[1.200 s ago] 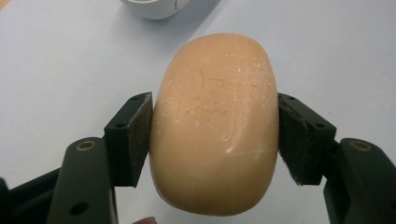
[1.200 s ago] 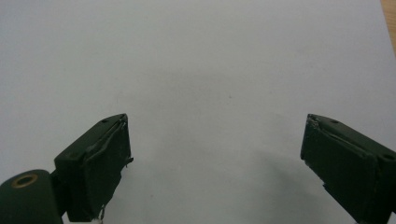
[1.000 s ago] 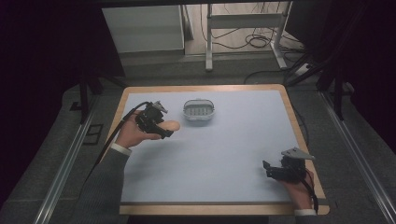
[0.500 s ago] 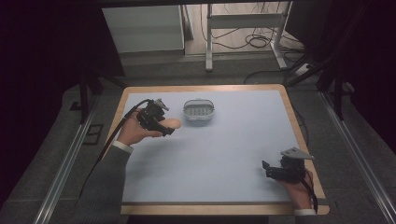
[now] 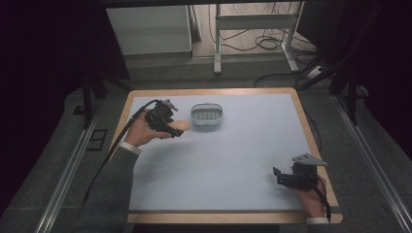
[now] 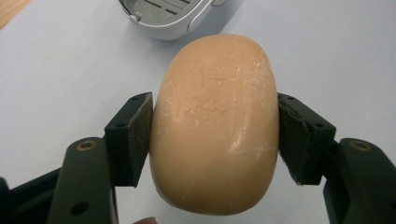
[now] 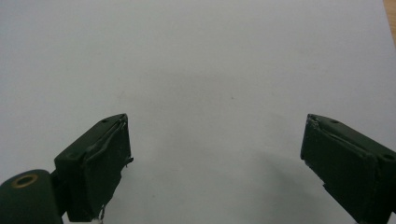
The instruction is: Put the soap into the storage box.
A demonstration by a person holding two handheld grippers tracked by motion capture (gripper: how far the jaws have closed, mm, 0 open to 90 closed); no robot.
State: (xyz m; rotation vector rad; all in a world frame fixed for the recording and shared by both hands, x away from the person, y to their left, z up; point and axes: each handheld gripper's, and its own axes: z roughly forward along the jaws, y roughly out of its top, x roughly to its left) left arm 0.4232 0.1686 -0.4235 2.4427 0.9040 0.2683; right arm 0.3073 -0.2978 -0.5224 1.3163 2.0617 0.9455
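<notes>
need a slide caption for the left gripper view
Left gripper fingers clamp a peach bar of soap above the table, the grey soap dish just beyond.

The high view looks forward and down from above the person's side, taking in the whole table (image 5: 233, 160) and the floor beyond its far edge. The left gripper view sits close behind its own jaws, facing along them over a soap bar (image 6: 215, 121) toward the grey dish (image 6: 163, 16); both objects also appear in the high view. The right gripper view looks down along its jaws at the table surface (image 7: 210, 70), close up, near the table's right edge.
</notes>
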